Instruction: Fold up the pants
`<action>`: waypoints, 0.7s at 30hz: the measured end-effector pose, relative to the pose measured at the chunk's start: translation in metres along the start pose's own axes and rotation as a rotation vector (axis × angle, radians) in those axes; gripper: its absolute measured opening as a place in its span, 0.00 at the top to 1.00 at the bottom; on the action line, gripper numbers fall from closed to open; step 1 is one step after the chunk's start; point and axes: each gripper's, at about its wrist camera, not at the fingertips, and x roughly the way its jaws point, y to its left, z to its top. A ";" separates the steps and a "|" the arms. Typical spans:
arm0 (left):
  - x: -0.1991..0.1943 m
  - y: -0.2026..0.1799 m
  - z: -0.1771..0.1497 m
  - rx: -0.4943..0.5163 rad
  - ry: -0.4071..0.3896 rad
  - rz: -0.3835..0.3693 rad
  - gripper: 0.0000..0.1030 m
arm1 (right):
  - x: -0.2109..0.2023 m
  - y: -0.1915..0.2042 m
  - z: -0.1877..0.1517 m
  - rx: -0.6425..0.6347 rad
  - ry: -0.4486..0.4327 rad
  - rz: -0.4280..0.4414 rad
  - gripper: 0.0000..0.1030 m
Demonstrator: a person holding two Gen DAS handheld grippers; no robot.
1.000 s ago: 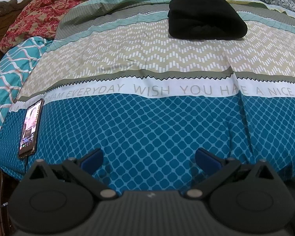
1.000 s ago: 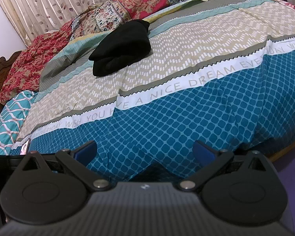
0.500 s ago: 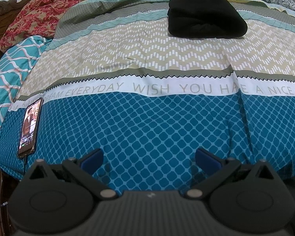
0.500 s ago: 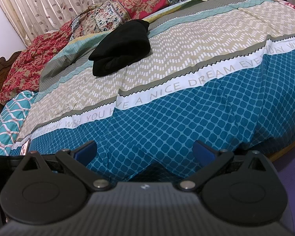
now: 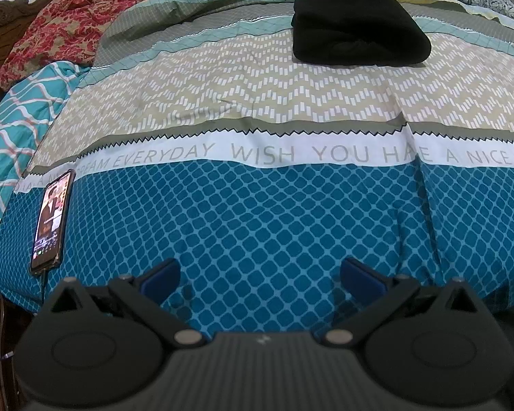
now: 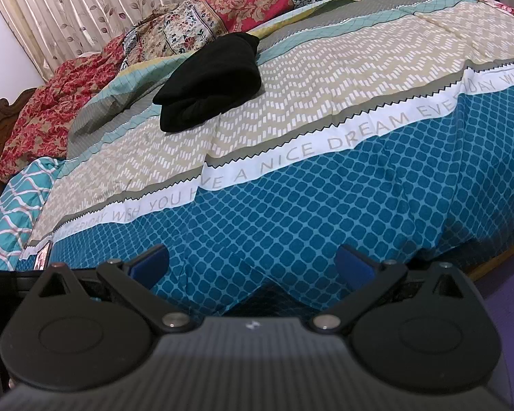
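The black pants point(image 5: 356, 29) lie as a folded bundle on the far part of the bed, on the beige zigzag band of the bedspread; they also show in the right wrist view point(image 6: 210, 82). My left gripper point(image 5: 260, 275) is open and empty, low over the near blue part of the bedspread, far from the pants. My right gripper point(image 6: 252, 263) is open and empty, at the near edge of the bed, also far from the pants.
A lit phone point(image 5: 51, 219) with a cable lies at the bed's left near edge. Red floral blankets point(image 5: 78, 24) and pillows point(image 6: 222, 13) pile at the back. A wooden headboard point(image 5: 3, 13) stands at the left. Curtains point(image 6: 68, 10) hang behind.
The left gripper's view has shifted very slightly. The pants and the right gripper have not moved.
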 end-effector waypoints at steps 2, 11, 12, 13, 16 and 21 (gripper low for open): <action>0.000 0.000 0.000 0.000 0.000 0.000 0.00 | 0.000 0.000 0.000 0.000 0.000 0.000 0.00; 0.000 0.000 0.000 -0.001 0.002 0.000 0.00 | 0.000 0.000 0.000 0.002 0.002 0.000 0.00; 0.001 0.000 0.000 -0.001 0.004 0.000 0.00 | 0.000 0.000 0.000 0.003 0.003 0.000 0.00; 0.001 0.000 0.000 -0.001 0.005 0.000 0.00 | 0.001 -0.001 -0.001 0.004 0.004 -0.001 0.00; 0.002 0.000 -0.001 -0.001 0.008 0.001 0.00 | 0.002 -0.002 -0.001 0.007 0.006 -0.001 0.00; 0.002 0.000 -0.001 0.000 0.008 0.000 0.00 | 0.002 -0.002 -0.001 0.007 0.007 -0.001 0.00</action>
